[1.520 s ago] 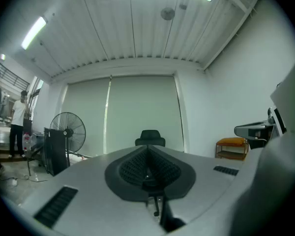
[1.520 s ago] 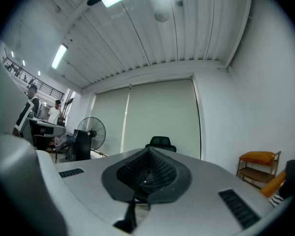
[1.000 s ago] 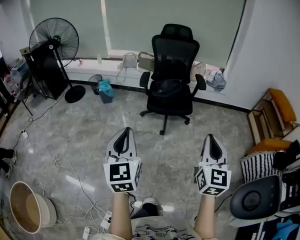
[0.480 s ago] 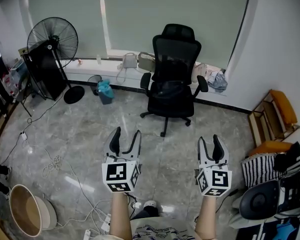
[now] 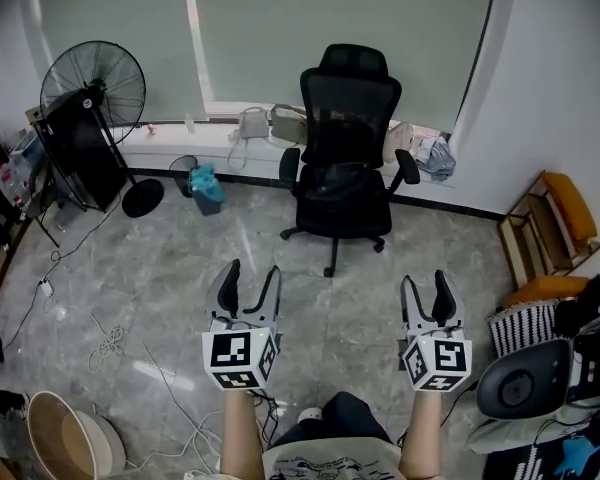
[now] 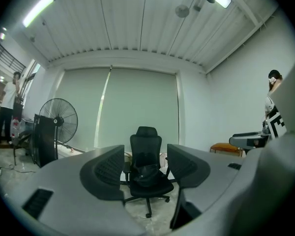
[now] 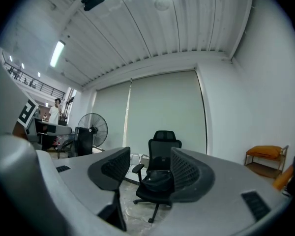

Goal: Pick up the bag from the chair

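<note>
You have a black, soft bag [image 5: 338, 180] lying slumped on the seat of the black office chair [image 5: 348, 118]. It sits towards the back of the seat, against the backrest and between the two armrests. The chair stands upright on its wheeled star base and faces you. It has a tall mesh back with a headrest on top.

left gripper [image 5: 246, 290], right gripper [image 5: 431, 301]: grey/black, b/w marker cubes [image 5: 242, 358]; white print tee [image 5: 325, 465].
</note>
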`<state>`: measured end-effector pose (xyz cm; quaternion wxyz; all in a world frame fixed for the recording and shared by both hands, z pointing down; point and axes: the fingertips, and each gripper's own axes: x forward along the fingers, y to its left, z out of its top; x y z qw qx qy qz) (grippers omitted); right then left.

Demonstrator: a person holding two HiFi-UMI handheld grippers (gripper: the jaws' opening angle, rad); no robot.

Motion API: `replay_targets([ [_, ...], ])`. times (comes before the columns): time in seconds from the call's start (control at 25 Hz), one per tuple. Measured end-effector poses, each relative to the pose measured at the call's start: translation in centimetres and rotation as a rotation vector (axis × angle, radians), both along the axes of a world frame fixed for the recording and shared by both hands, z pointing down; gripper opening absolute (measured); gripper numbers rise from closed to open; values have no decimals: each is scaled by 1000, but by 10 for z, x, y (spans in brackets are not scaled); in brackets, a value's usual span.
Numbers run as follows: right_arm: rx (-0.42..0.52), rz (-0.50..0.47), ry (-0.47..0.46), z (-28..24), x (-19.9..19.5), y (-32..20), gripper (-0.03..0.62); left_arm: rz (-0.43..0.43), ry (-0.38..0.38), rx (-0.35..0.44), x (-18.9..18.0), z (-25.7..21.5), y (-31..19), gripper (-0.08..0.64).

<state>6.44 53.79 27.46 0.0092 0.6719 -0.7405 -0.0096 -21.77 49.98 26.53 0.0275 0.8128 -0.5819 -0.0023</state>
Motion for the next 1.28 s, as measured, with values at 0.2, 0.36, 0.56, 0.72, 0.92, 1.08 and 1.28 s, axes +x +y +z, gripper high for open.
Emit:
replay_targets([
  [0.2, -21, 7, -24, 12, 6, -30, 264, -1, 1, -16, -2, 11, -35, 268],
  [0.36, -37, 3, -23, 21, 18, -75, 267, -5, 5, -33, 9, 21, -80, 268],
  [0.56, -47, -25, -13, 30, 37, -155, 272, -21, 12, -46, 31, 29, -152, 268],
  [0.72, -34, -47, -23, 24, 61, -232, 275, -34, 6, -43, 58, 26, -223, 268],
  [0.92, 2, -73, -14, -3, 94, -333, 275, -51, 11, -12, 93, 3, -317, 268],
  [1.08, 5, -98, -11, -6, 114, -399, 275, -53, 4, -9, 120, 0, -377, 268],
  [1.28, -20, -124, -26, 3, 123, -460, 278, -58, -9, -33, 133, 8, -432, 268],
])
